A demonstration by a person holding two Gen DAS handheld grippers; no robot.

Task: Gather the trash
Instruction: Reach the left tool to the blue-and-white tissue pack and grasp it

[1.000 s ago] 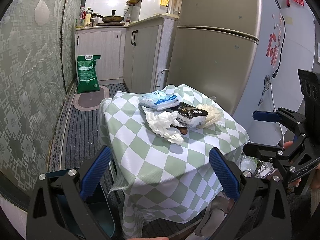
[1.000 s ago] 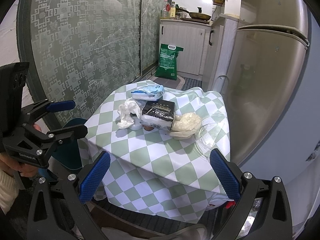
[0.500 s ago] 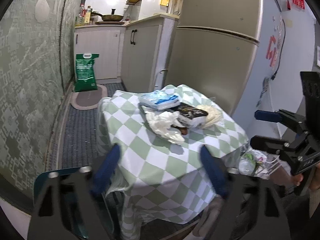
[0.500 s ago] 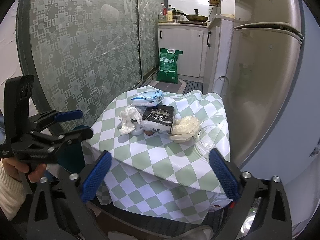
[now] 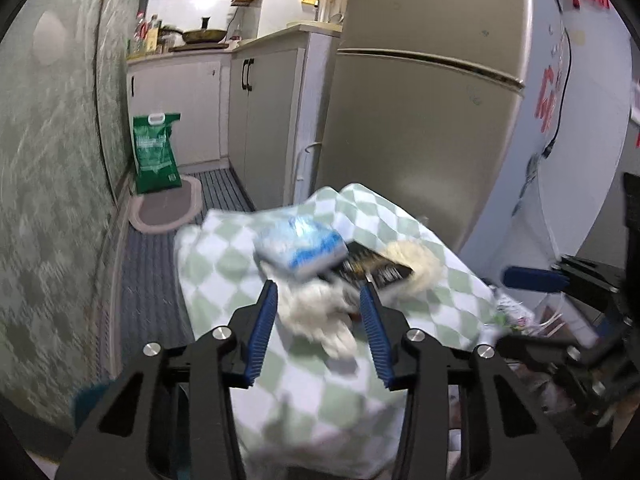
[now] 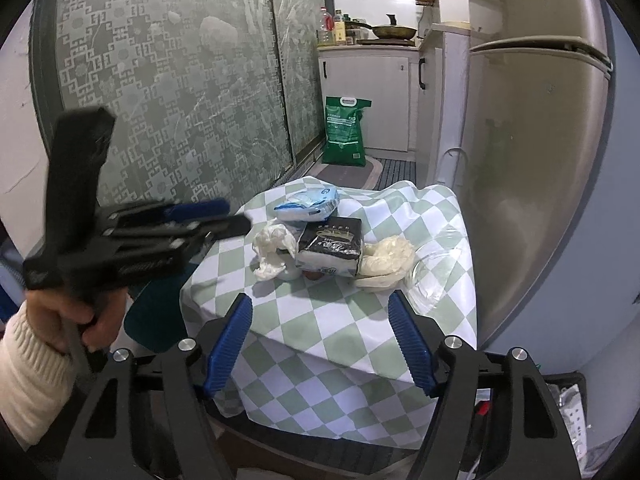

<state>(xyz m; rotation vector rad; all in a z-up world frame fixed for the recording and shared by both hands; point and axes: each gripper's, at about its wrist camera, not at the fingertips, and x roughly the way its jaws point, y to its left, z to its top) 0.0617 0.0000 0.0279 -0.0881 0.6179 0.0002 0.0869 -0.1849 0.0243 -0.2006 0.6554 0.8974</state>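
Note:
A small table with a green-and-white checked cloth (image 6: 332, 320) carries the trash: a crumpled white tissue (image 6: 272, 248), a blue-and-white pack (image 6: 308, 204), a black-and-white packet (image 6: 332, 244), a cream crumpled bag (image 6: 388, 260) and clear plastic film (image 6: 436, 272). My left gripper (image 5: 318, 300) is open, its blue pads on either side of the crumpled tissue (image 5: 320, 316) in the blurred left wrist view; contact cannot be told. It also shows in the right wrist view (image 6: 212, 220). My right gripper (image 6: 320, 312) is open and empty over the table's near edge.
A fridge (image 6: 528, 160) stands close on the table's right. A patterned glass door (image 6: 160, 100) runs along the left. A green sack (image 6: 344, 132) and white cabinets (image 6: 372, 92) are behind. A teal bin (image 6: 156, 320) sits left of the table.
My left gripper has moved forward to the tissue and its jaws have narrowed. My right gripper's jaws have also narrowed and it has come a little closer to the table.

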